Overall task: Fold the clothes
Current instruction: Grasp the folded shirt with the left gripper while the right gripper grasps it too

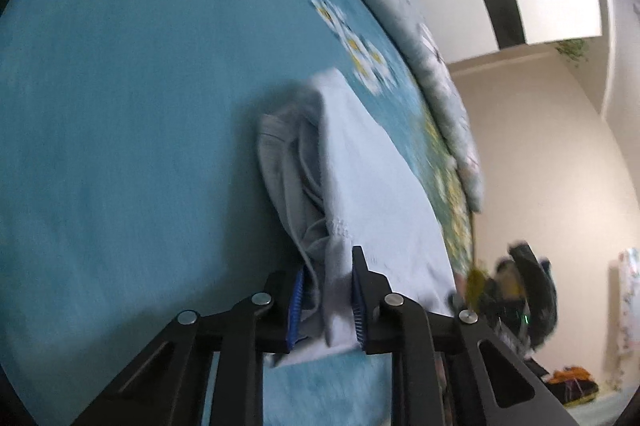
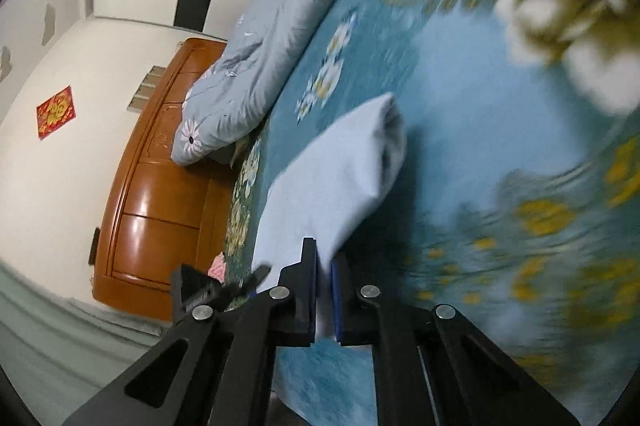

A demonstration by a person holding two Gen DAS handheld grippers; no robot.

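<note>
Item: pale blue garment [image 1: 372,162], centre frame on the teal bed [image 1: 120,106]. My left jaws clamp its bunched grey edge; my right jaws pinch one thin corner. Risk: that thin corner slipping free, spoiling the fold.

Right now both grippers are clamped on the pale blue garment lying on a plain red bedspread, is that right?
Not quite: the bedspread is teal with a flower print, not plain red, as the right wrist view shows. The left gripper and right gripper are indeed clamped on the pale blue garment.

Pale blue-grey garment [image 1: 372,186], partly folded with bunched grey layers along its 9 o'clock edge, lies stretched toward 12 o'clock on the teal floral bedspread [image 1: 120,106].
</note>
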